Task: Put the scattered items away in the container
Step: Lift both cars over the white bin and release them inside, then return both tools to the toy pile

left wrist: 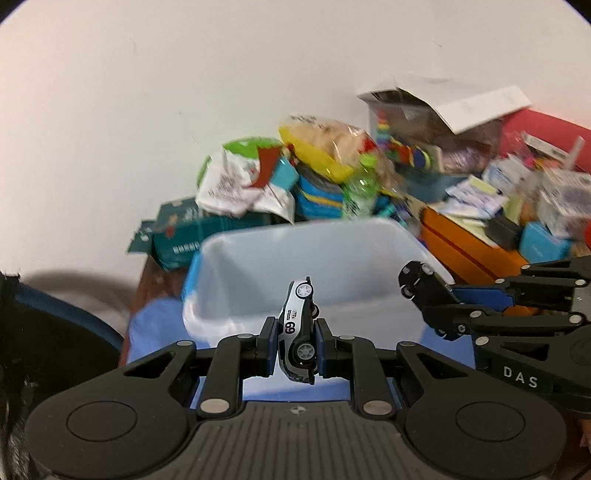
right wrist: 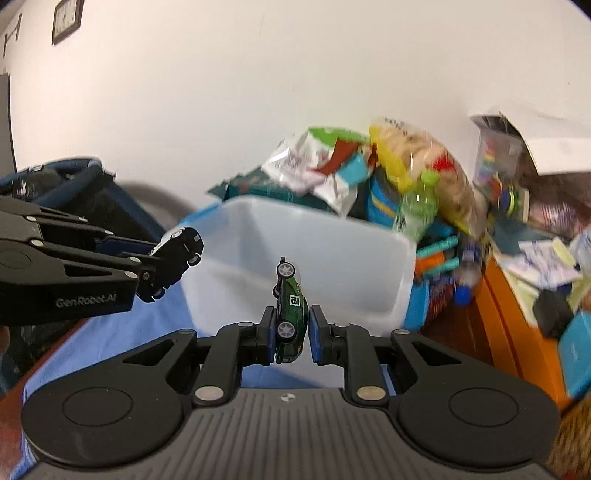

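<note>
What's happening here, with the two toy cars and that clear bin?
A person is tidying toys with two tools. The left hand-held gripper is shut on a white toy car numbered 69; the right hand-held gripper is shut on a green toy car. Both are held just short of the translucent bin, which stands on a blue cloth. Neither car is in yet.

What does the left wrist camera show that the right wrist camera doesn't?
Only the left wrist view shows the white car's painted side, clamped in the left gripper. Only the right wrist view shows the green car's paint, clamped in the right gripper, plus a wall clock. Both show the clear bin on the blue cloth and the clutter behind.
</note>
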Available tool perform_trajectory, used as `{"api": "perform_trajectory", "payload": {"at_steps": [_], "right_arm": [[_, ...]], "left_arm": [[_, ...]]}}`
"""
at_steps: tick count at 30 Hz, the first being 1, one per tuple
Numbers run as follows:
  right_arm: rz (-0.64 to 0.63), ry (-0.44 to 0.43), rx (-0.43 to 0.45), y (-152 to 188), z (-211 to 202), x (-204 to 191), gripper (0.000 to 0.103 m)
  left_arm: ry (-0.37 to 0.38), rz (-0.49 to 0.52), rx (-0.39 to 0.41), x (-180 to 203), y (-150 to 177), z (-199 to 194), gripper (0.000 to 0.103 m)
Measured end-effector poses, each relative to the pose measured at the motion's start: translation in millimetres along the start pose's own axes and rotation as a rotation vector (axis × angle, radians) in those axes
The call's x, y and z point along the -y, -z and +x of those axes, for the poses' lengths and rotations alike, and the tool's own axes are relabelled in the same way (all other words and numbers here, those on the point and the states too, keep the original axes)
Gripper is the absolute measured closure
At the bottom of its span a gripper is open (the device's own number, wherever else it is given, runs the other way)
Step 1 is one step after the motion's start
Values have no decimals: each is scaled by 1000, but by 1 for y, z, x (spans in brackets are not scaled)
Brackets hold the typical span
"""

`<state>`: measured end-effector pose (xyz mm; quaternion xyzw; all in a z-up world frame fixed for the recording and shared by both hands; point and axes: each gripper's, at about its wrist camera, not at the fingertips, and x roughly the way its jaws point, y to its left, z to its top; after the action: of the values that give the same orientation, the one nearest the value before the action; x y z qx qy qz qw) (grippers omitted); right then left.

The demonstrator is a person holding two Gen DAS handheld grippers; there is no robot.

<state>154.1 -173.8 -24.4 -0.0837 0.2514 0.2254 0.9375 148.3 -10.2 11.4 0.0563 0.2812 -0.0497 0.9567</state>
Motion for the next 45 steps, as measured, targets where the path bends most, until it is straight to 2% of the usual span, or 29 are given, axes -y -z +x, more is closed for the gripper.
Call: {"api": "perform_trajectory", "payload": {"at_steps": [5,11,19,25,29,34,36,38,40,45], "right_arm": [[33,30,12,-27,22,15,83],[97,85,-37,-39,53,24,83],[97,145,-107,-37,83,19,83],[83,158,-150,-34,100,19,82],[91,162,-165,-32,107,19,74],[95,156,-141,-31,101,18,74],[98,147,-120,-33,94,17,74],[102,139,-98,-35,86,15,74],[94,131,-80,-38,78,12,74],[69,120,-46,-41,58,1,74]], "left_arm": [[-9,-3,11,-7,-28,23,80],[14,22,-16,-14,-44,55,80],[93,19,-61,-27,-38,96,80],[119,3,-105,-33,-30,119,78],[105,-20,-116,-39,-26,123,65],[72,-34,-108,-43,-26,115,63],[59,-42,-94,-43,-28,107,53],[39,-40,-70,-42,-28,97,32],[15,-29,-45,-40,-28,87,30],[3,-23,-43,-37,-24,70,30]]}}
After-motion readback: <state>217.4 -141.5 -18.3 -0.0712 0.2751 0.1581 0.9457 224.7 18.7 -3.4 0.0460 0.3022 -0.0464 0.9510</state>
